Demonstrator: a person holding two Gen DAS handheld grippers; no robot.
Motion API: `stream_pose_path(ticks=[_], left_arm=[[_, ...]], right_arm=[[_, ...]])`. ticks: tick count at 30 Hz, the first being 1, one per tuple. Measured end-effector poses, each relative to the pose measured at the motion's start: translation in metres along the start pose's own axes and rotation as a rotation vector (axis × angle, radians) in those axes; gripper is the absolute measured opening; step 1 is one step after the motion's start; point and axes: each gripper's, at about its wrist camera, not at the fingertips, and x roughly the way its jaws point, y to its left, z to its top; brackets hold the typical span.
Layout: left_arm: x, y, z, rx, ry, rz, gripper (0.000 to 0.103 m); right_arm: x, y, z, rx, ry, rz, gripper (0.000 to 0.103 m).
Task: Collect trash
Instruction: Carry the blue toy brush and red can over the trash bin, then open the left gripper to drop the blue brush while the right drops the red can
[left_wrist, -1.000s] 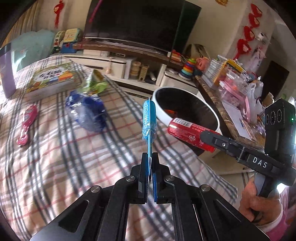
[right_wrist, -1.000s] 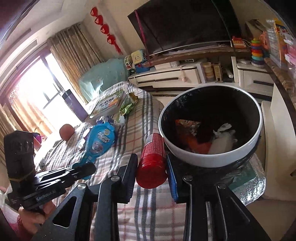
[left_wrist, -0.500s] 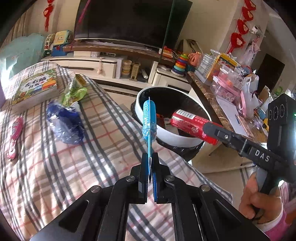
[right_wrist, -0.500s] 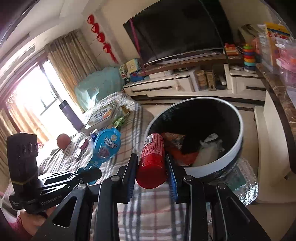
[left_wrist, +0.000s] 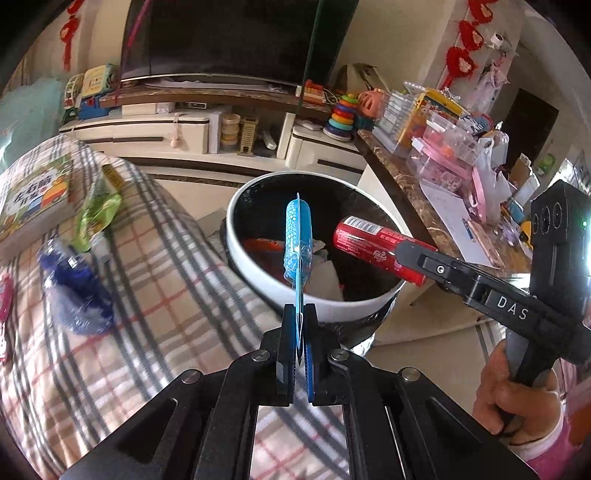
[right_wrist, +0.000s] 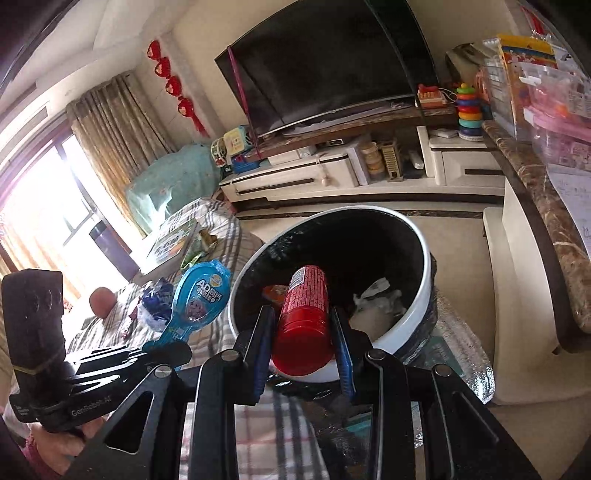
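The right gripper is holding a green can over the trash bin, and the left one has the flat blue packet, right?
Almost. The can is red, not green, as the right wrist view shows. The right gripper does hold it over the trash bin, and the left gripper does hold the flat blue packet.

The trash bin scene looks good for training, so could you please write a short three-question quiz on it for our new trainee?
1. True or false: the right hand-held gripper is shut on the red can.
2. Which item does the left hand-held gripper hold? A) green snack bag B) blue blister pack C) children's book
3. Fill in: in the right wrist view, the can's far end reaches over the rim of the white ____.

Key:
1. True.
2. B, the blue blister pack; the green snack bag and children's book lie on the plaid blanket.
3. Trash bin.
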Motion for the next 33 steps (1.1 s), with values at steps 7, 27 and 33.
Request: stream_pose_path(ticks=[7, 27, 33], left_arm=[[0.019, -0.004, 0.014, 0.019, 0.022, 0.002, 0.002], [0.051, -0.009, 0.04, 0.025, 0.042, 0.008, 0.002], [0.057, -0.01, 0.048, 0.018, 0.033, 0.005, 0.002]], right_arm=[[0.005, -0.008, 0.007, 0.004, 0.002, -0.012, 0.031], [0.026, -0.019, 0.022, 0.001, 0.024, -0.036, 0.031], [0.029, -0.021, 0.028, -0.003, 0.022, -0.049, 0.031]])
